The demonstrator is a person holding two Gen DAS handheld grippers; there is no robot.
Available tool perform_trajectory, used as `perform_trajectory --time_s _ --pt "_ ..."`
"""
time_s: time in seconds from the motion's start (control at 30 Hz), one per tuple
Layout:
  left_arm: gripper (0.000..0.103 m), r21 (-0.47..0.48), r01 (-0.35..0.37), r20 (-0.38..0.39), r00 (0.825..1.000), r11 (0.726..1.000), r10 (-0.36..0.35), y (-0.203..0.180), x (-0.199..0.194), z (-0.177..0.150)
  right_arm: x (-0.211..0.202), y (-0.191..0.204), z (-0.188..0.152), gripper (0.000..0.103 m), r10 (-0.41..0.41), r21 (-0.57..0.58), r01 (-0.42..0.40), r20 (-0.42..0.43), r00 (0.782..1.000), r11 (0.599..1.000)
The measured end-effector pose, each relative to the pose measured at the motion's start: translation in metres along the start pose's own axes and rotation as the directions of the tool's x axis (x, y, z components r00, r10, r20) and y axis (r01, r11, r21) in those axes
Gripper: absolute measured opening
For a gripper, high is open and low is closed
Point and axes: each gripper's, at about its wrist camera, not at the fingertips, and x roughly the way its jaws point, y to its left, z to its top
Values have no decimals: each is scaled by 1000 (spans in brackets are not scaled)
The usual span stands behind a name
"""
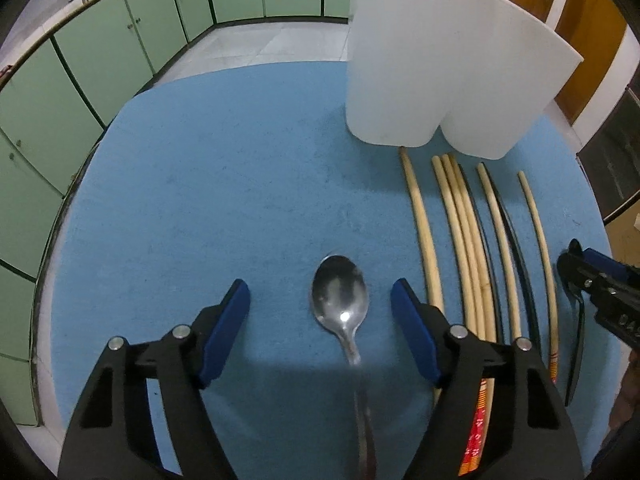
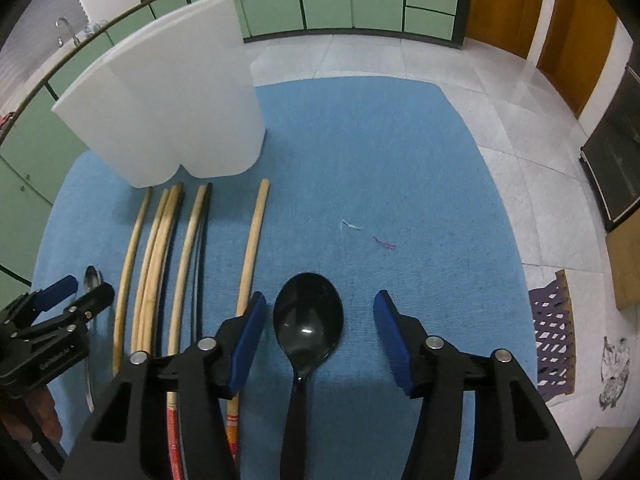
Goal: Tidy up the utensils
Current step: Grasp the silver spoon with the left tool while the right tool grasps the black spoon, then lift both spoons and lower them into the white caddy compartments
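Note:
A metal spoon (image 1: 340,300) lies bowl-up on the blue mat (image 1: 220,200), between the blue pads of my left gripper (image 1: 320,292). The pads stand apart from it on both sides, so the gripper is open. In the right wrist view a black spoon (image 2: 308,316) lies likewise between the fingers of my right gripper (image 2: 320,304), which is open and not touching it. Between the two spoons lie several wooden and black chopsticks (image 1: 460,232) (image 2: 160,248) side by side. A white two-part holder (image 1: 440,80) (image 2: 172,100) stands upright just beyond their tips.
The mat covers a table whose edge shows against a pale tiled floor (image 2: 400,60). Green cabinets (image 1: 80,80) run around the room and a wooden door (image 2: 560,20) is at the right. A purple perforated item (image 2: 552,340) lies off the mat's right edge.

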Motion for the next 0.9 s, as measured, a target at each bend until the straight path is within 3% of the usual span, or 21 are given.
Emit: perform_trajectory --time_s 0.07,0.23,0.33,0.4,0.5,0.6,0.73,0.9 --pt "64 0 8 0 1000 1000 -8 -1 0 3 0 1 0 50 -7 0 7 6 1000 1000" --pt "30 18 43 10 999 999 -43 -12 -9 0 -2 -2 -3 34 -28 -4 28 26 999 1000" --pt "24 21 67 17 998 998 -67 -13 -11 -4 -3 -6 -5 34 -14 -3 14 34 999 1000" --pt "8 23 87 33 996 996 -88 -12 -13 -5 -6 -6 -7 34 -5 -8 6 47 999 1000" --pt "7 22 173 92 980 985 -175 -12 -23 -11 -16 -8 -12 34 55 -18 -54 112 992 998" --pt "8 46 207 190 959 977 -212 -9 -36 -20 -30 -7 -19 34 68 -60 -58 190 979 996" --pt "1 58 223 253 940 973 -230 -8 -43 -31 -37 -7 -27 34 95 -77 -79 229 969 994" --pt "0 46 233 319 918 972 -235 -4 -52 -26 -44 -9 -25 34 118 -68 -104 258 959 992"
